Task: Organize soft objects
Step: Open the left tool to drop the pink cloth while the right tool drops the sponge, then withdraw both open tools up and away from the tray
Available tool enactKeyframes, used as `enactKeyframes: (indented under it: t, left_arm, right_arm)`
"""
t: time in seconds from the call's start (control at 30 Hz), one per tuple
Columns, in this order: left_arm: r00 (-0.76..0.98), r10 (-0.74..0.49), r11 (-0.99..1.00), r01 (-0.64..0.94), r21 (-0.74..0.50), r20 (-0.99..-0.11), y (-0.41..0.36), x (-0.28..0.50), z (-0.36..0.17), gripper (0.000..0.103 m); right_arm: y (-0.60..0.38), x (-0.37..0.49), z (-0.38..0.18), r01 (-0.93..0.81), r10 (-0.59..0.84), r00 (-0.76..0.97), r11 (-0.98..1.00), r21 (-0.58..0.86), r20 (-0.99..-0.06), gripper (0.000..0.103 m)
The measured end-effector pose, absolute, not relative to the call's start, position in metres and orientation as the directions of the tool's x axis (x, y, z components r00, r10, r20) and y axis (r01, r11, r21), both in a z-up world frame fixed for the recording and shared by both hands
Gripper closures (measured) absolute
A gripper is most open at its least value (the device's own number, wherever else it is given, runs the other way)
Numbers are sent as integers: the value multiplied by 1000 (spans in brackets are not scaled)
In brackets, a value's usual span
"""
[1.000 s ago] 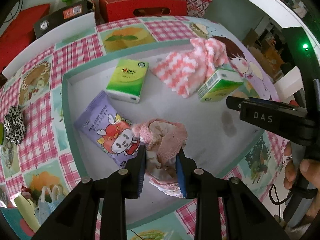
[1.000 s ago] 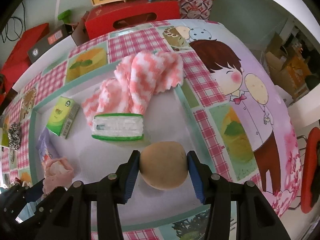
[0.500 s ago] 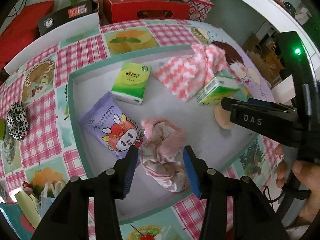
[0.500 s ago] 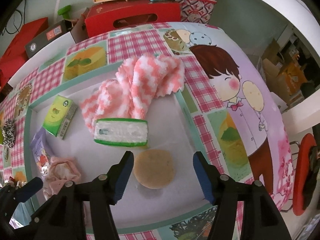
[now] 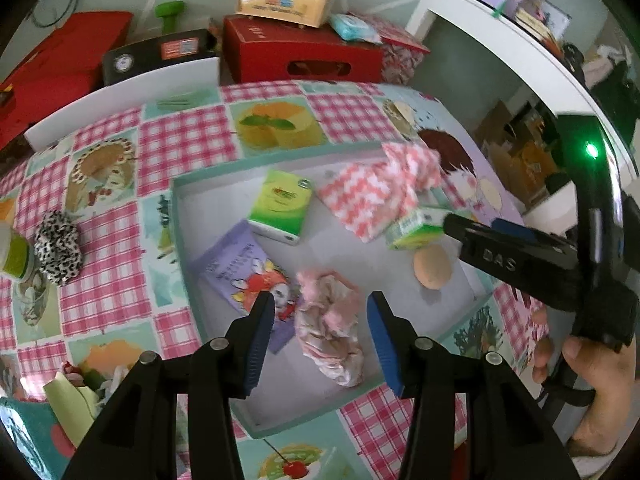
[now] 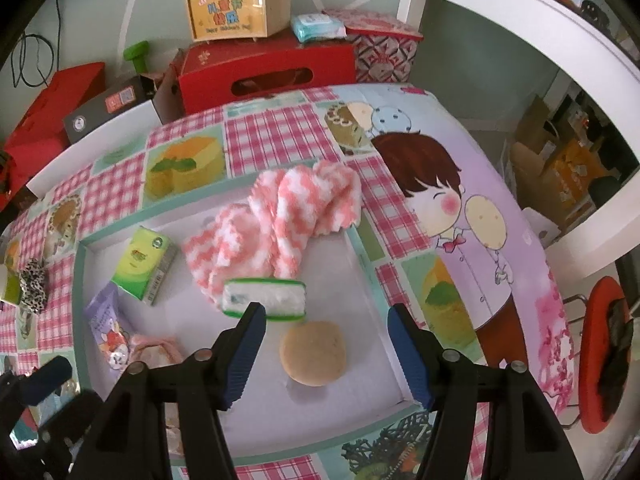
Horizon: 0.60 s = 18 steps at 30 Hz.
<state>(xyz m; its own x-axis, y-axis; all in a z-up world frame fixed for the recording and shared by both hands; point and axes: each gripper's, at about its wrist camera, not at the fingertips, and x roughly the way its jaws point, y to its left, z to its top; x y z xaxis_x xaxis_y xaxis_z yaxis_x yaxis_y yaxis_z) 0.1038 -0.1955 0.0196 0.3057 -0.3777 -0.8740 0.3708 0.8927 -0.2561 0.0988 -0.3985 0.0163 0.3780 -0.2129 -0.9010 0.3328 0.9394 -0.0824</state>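
A shallow white tray with a teal rim (image 5: 178,240) (image 6: 80,280) holds the soft things. In it lie a crumpled pink cloth (image 5: 330,324) (image 6: 154,346), a round tan sponge (image 5: 432,266) (image 6: 313,353), a pink-and-white zigzag towel (image 5: 376,196) (image 6: 280,220), a green tissue pack (image 5: 280,204) (image 6: 144,266), a second tissue pack on its side (image 5: 414,226) (image 6: 264,298) and a purple wipes pack (image 5: 244,268) (image 6: 108,328). My left gripper (image 5: 320,320) is open above the pink cloth. My right gripper (image 6: 326,340) is open above the sponge.
A leopard-print scrunchie (image 5: 58,248) (image 6: 34,286) lies on the checked tablecloth left of the tray, beside a green-and-white cup (image 5: 14,254). Red boxes (image 6: 264,72), a black box (image 5: 160,54) and a tan carry box (image 6: 236,10) stand behind the table.
Both grippers have opened and drawn back. The left let go of the pink cloth and the right let go of the tan sponge; both now lie in the tray.
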Motion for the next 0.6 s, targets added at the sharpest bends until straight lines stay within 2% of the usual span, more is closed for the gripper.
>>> enactKeyframes:
  t: [0.53, 0.6]
  left_arm:
    - [359, -249, 968, 126, -218, -899, -123, 138, 1, 53]
    - [355, -242, 970, 115, -215, -903, -121, 140, -2, 44]
  right_arm:
    - [-351, 110, 24, 213, -171, 430, 973, -84, -887, 35]
    - [-344, 112, 23, 194, -161, 430, 977, -84, -888, 32]
